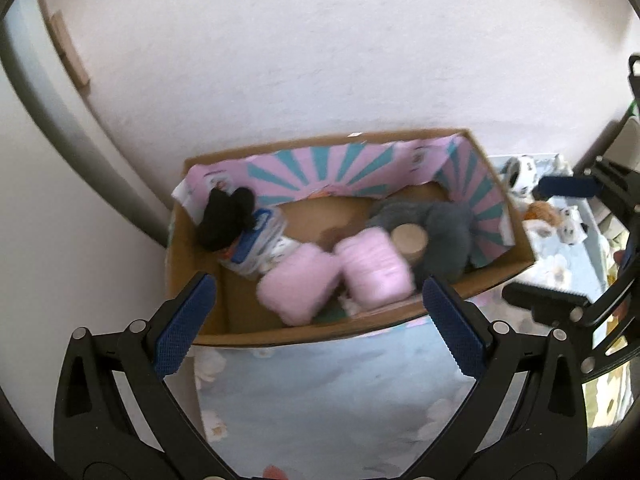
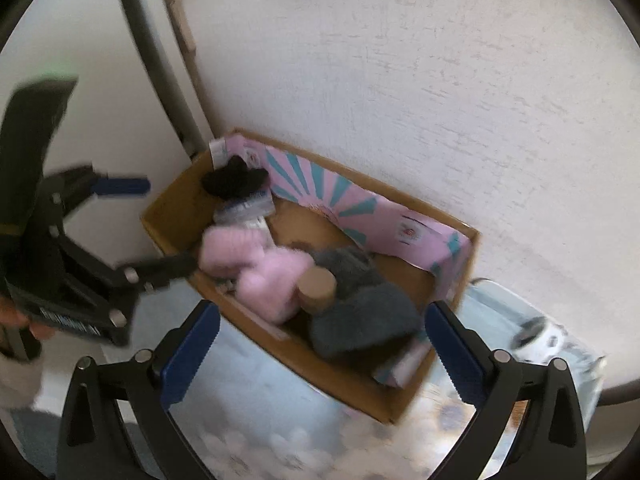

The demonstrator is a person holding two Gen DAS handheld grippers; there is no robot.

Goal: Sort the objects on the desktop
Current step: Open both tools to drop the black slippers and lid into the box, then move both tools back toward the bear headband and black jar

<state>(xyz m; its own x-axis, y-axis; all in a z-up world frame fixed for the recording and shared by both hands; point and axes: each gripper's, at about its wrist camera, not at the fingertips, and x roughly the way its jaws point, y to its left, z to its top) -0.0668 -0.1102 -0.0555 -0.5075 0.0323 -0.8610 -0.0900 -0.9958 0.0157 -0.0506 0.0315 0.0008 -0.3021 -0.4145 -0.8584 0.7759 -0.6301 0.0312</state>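
Both our left tool (image 1: 316, 320) and right tool (image 2: 322, 344) hang wide open, empty; swinging low, we risk clipping the cardboard box (image 1: 304, 334) rim, centre frame.

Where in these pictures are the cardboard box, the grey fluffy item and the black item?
cardboard box (image 1: 192, 256): left wrist view, left wall.
grey fluffy item (image 2: 360, 320): right wrist view, its middle.
black item (image 1: 226, 216): left wrist view, its middle.
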